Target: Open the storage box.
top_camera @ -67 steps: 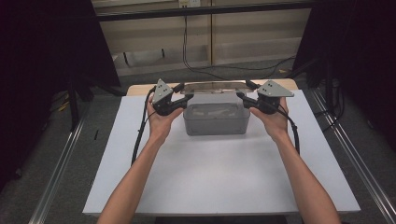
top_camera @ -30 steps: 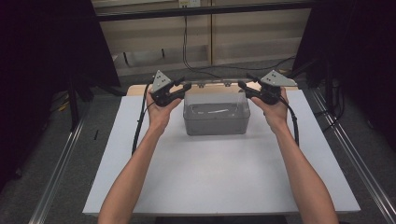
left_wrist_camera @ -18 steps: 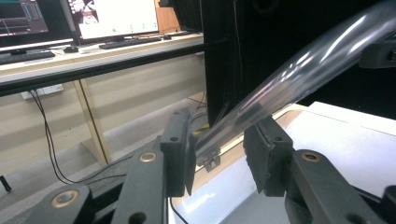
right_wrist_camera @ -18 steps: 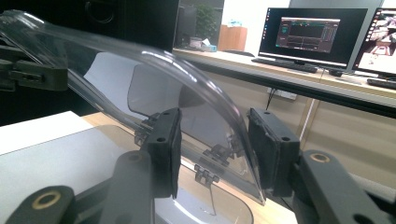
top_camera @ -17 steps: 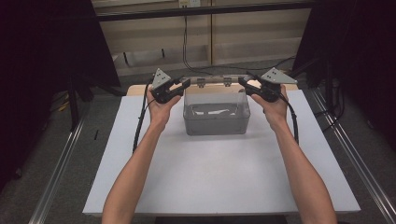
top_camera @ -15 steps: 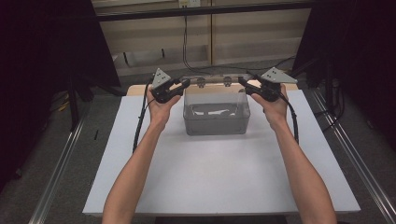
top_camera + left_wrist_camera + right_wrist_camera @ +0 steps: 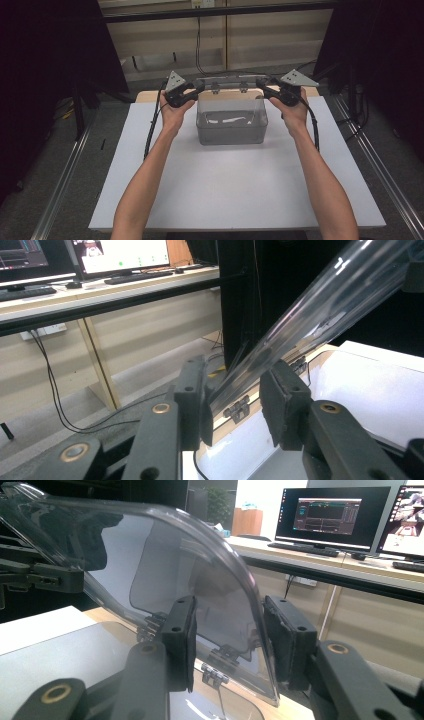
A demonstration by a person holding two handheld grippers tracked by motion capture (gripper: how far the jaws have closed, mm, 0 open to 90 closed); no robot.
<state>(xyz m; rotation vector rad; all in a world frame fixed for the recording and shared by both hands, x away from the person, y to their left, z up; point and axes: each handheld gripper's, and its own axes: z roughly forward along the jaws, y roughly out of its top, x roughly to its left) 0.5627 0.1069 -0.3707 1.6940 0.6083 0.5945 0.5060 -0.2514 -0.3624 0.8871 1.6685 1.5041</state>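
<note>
Since the earlier high-view frames, the clear hinged lid [image 7: 231, 84] has been swung up from flat on the box to a raised position over the back edge, and both grippers have been carried back and up with it. The jaws of the left gripper have just been closing, with the lid's edge between them.

The left gripper [image 7: 196, 90] is seen from above at the lid's left end; in its own view [image 7: 232, 402] the edge of the lid [image 7: 320, 305] runs slantwise between the two black pads, though it cannot be told whether both pads press on it. The right gripper [image 7: 264, 90] is held at the lid's right end; in its own view [image 7: 227, 645] the rounded corner of the lid [image 7: 165, 570] stands in the gap between the jaws, the left pad lying close to the plastic, while contact on the right cannot be made out.

One gripper at each end appears to have been chosen so that the wide, thin lid is lifted evenly and not twisted on its small hinges [image 7: 212, 672], which are seen along the back edge. Below, the clear box [image 7: 231, 122] is left standing near the far edge of the white table [image 7: 225, 190], now open at the top. The lid is judged to be mid-swing and not yet resting anywhere.
</note>
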